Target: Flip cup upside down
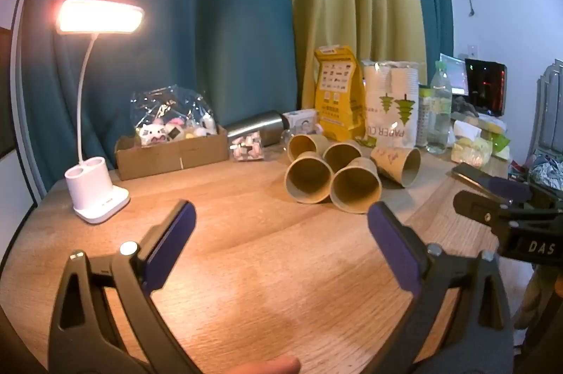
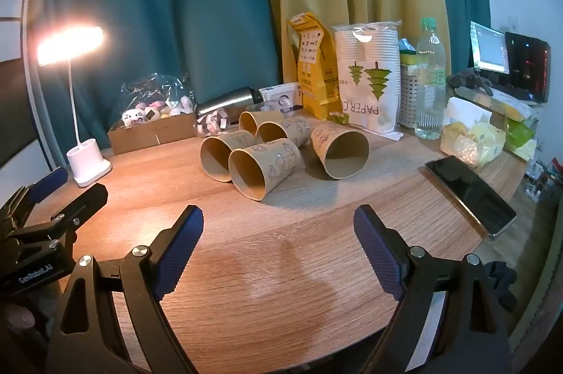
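Observation:
Several brown paper cups lie on their sides on the wooden table (image 2: 281,254), mouths facing me. The nearest cup (image 2: 262,168) lies in a cluster of cups, and a single cup (image 2: 341,150) lies apart to their right. In the left wrist view the cluster's front cups (image 1: 309,180) (image 1: 355,185) lie ahead and the single cup (image 1: 399,164) lies to their right. My left gripper (image 1: 281,215) is open and empty, well short of the cups. My right gripper (image 2: 278,222) is open and empty, a little before the nearest cup. Each gripper shows at the edge of the other's view.
A lit white desk lamp (image 1: 96,194) stands at the left. A cardboard tray of toys (image 2: 155,131), a steel flask (image 2: 228,101), a yellow bag (image 2: 315,68), a pack of paper cups (image 2: 369,78) and a water bottle (image 2: 429,82) line the back. A phone (image 2: 469,192) lies at the right.

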`<action>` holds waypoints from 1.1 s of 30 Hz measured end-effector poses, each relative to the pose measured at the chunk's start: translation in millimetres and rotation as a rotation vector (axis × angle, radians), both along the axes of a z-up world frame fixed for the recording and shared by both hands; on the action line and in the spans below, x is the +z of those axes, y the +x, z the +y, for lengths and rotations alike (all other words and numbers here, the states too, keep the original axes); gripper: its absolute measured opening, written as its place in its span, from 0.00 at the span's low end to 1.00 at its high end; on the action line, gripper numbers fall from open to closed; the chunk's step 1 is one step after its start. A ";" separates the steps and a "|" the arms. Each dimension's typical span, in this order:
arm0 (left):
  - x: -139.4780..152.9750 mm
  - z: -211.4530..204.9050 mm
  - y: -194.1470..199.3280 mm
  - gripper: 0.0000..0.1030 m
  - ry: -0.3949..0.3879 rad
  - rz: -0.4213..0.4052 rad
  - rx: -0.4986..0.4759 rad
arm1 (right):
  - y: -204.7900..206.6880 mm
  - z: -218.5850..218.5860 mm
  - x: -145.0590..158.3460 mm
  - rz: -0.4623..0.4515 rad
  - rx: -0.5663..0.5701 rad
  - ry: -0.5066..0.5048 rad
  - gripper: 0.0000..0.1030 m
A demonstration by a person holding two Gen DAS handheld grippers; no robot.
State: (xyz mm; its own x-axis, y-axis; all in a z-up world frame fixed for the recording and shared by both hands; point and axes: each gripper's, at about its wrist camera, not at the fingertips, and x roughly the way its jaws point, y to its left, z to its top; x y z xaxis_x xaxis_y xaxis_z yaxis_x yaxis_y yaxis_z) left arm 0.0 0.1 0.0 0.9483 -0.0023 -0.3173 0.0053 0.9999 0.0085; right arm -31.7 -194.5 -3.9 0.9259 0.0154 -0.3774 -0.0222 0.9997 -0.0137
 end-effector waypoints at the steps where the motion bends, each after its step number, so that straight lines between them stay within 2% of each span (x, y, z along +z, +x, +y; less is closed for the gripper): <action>1: 0.0 0.1 -0.2 0.96 -0.002 -0.004 0.000 | -0.6 0.6 0.4 -0.013 0.000 -0.006 0.87; 33: -3.9 -4.5 2.0 0.96 0.002 0.016 -0.010 | 0.8 1.8 4.7 -0.008 0.002 -0.003 0.87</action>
